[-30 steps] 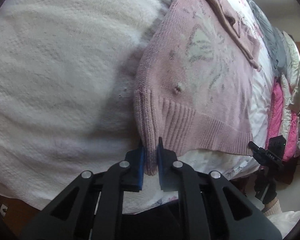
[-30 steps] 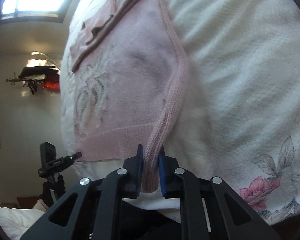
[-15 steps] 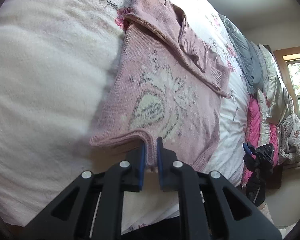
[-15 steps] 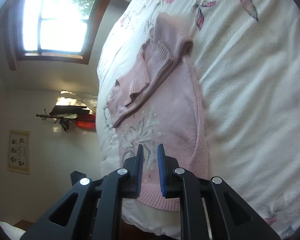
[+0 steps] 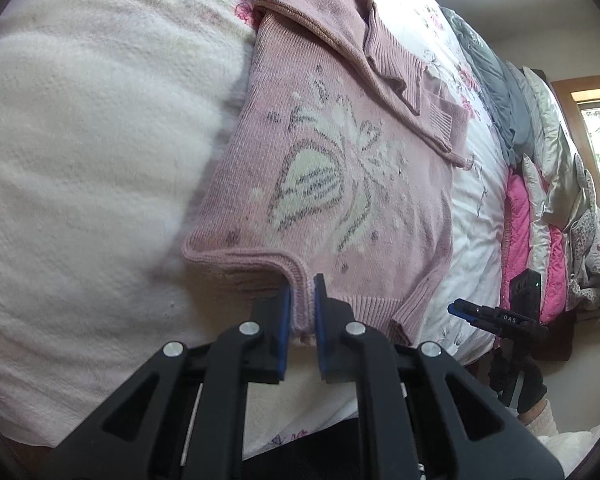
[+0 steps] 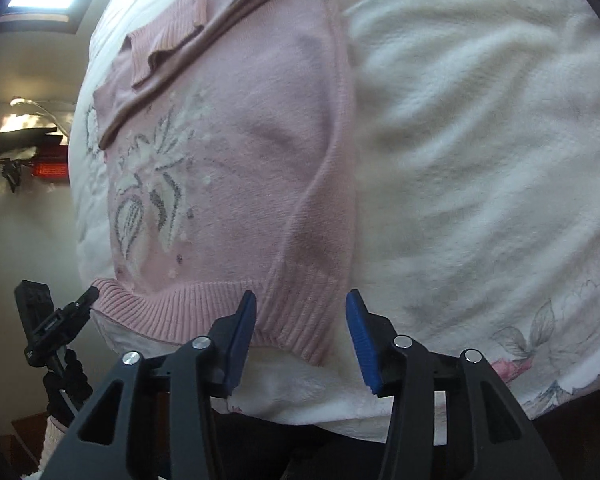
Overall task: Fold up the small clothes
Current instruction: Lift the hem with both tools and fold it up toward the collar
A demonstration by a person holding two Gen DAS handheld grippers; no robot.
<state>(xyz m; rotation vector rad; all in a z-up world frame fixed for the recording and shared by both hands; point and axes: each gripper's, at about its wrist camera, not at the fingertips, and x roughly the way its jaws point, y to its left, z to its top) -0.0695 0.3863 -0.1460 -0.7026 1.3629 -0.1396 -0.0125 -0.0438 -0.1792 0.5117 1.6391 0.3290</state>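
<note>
A small pink knitted sweater point(image 5: 340, 168) with a white and grey flower pattern lies on a white bed cover point(image 5: 80, 140), sleeves folded across its upper part. My left gripper point(image 5: 300, 300) is shut on the ribbed hem at the sweater's near left corner, which is lifted and curled. In the right wrist view the same sweater point(image 6: 240, 152) lies flat, and my right gripper point(image 6: 300, 316) stands open with its blue pads either side of the hem's right corner, holding nothing. The other gripper point(image 6: 60, 316) shows at the lower left there.
The floral white bed cover point(image 6: 480, 160) spreads to the right. A pile of grey, pink and white bedding point(image 5: 536, 184) runs along the far side of the bed. The right gripper point(image 5: 496, 316) and a sleeve appear at the lower right of the left wrist view.
My right gripper was shut on the hem a second ago and has let go; its jaws now stand wide apart. The left gripper keeps its hold on the hem.
</note>
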